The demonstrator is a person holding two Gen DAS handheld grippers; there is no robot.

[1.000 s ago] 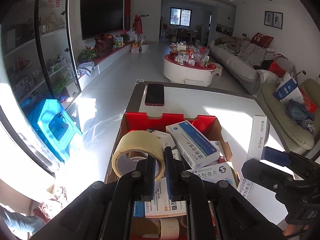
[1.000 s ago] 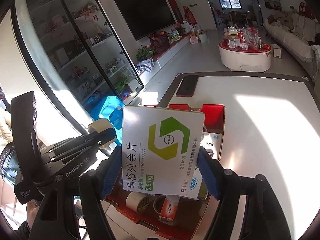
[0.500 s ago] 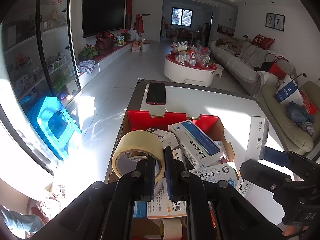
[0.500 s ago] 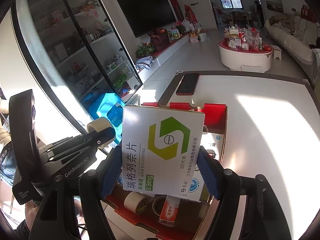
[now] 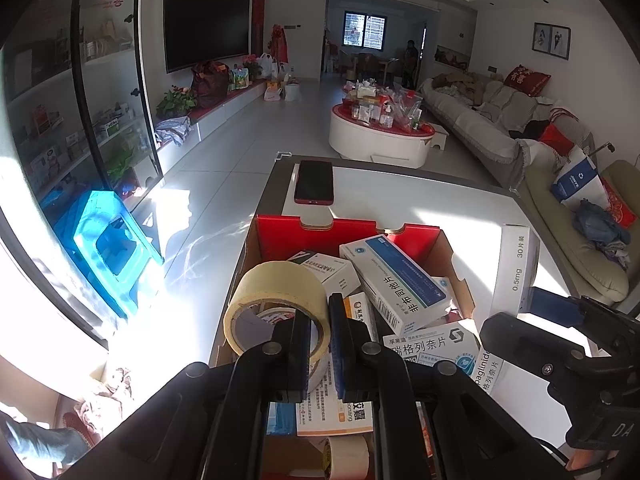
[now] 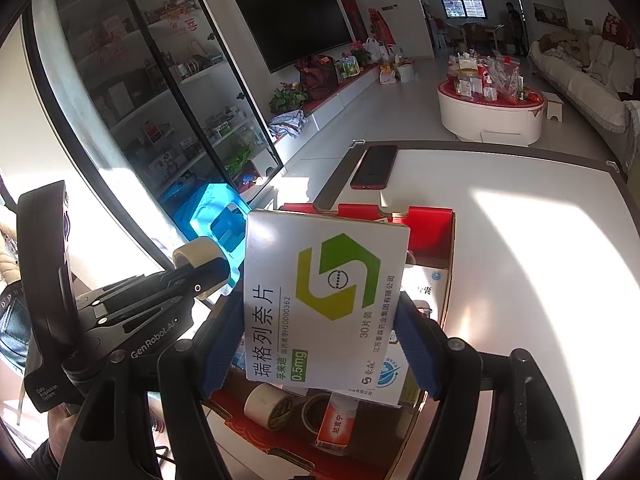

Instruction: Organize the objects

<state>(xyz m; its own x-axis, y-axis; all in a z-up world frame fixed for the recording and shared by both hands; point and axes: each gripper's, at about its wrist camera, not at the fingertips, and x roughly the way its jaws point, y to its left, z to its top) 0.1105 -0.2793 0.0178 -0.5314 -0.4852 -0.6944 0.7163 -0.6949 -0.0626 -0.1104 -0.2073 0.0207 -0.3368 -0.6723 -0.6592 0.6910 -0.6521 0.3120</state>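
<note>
A roll of beige masking tape hangs over an open cardboard box with a red lining. My left gripper is shut on the roll's wall. The box holds several medicine cartons, among them a blue-and-white one, and another tape roll. My right gripper is shut on a white medicine carton with a green and yellow logo, held upright over the box's right side. That carton shows at the right of the left wrist view. In the right wrist view the left gripper and its tape are at the left.
The box stands on a white table, near its left edge. A dark phone lies beyond the box at the table's far left corner. A blue plastic stool stands on the floor to the left. Sofa, round table and cabinets lie farther off.
</note>
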